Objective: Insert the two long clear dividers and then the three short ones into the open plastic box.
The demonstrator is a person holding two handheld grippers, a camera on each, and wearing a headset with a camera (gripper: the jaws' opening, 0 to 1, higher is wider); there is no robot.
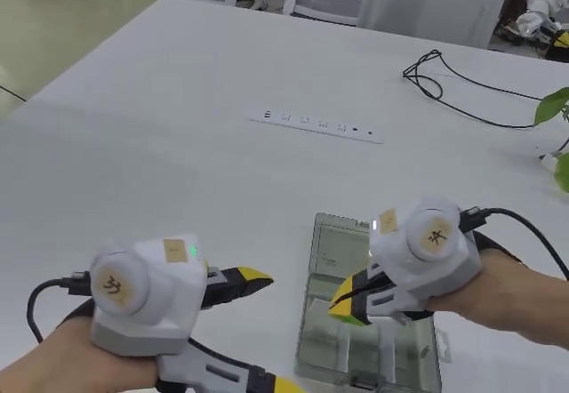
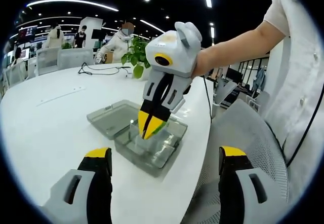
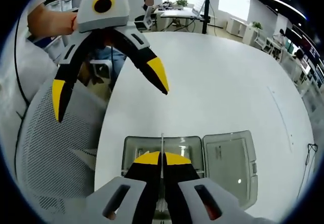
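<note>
The open clear plastic box (image 1: pixel 391 366) lies on the white table near its front edge, with its lid (image 1: pixel 342 242) folded flat on the far side. My right gripper (image 1: pixel 342 308) hangs over the box tray (image 3: pixel 139 148), shut on a thin clear divider (image 3: pixel 162 142) held upright and edge-on, its lower end down in the tray. From the left gripper view, the right gripper (image 2: pixel 149 127) points down into the tray (image 2: pixel 162 150). My left gripper (image 1: pixel 271 331) stands open to the left of the box, nothing between its jaws, and appears again as the left gripper (image 3: pixel 109 95) in the right gripper view.
A socket strip (image 1: pixel 316 126) is set into the table's middle. A black cable (image 1: pixel 444 82) loops at the far right, next to plant leaves (image 1: pixel 556 108). The table's edge (image 2: pixel 200 148) runs close beside the box, with a mesh chair (image 3: pixel 55 153) below it.
</note>
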